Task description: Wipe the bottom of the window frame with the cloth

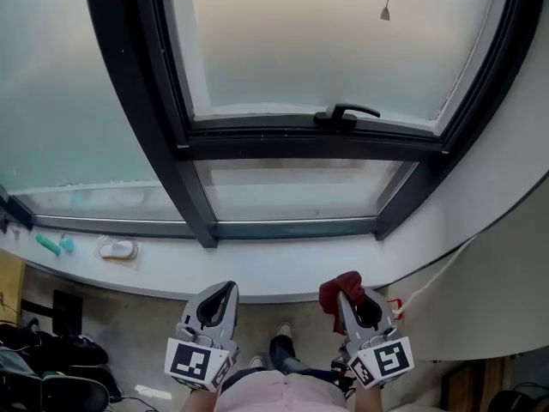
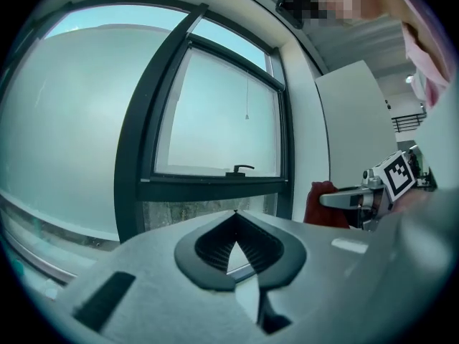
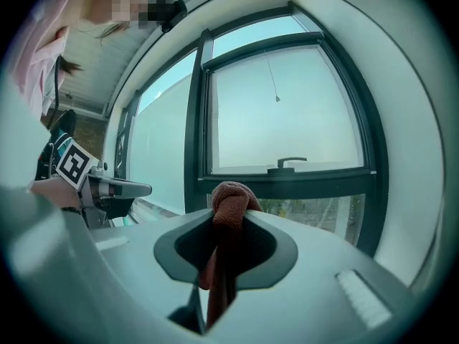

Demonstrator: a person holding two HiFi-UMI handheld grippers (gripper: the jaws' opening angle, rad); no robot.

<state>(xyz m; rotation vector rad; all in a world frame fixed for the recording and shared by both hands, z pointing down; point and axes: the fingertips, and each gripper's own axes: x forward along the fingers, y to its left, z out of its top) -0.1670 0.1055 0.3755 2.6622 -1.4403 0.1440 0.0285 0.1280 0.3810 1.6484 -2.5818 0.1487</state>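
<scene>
Right gripper, lower right of the head view, is clamped on the dark red cloth. Its own view shows the jaws pinching a knotted bunch of that cloth, with a tail hanging down between them. So there's one cloth, held up in the air at the gripper's tip and touching nothing else.

As for progress, by my read the wiping hasn't begun. The cloth sits low in the picture, short of the white curved window sill. It is well apart from the dark metal bottom rail of the window frame, which runs across the middle of the view. I see no contact and no sign of a wiped stretch, though the rail is too far off to judge dust. The whole length looks left to do: bring the cloth up to the rail, press, sweep along.

Left gripper, lower centre-left, has its jaws pressed together with nothing between them, and its own view confirms that.

Now the count, going outward:
- Two grippers.
- One black lever handle on the upper sash.
- One thin pull cord with a small weight at top centre.
- At the far left of the sill, one small white object and a teal item beside it, possibly in two pieces; I can't tell.
</scene>
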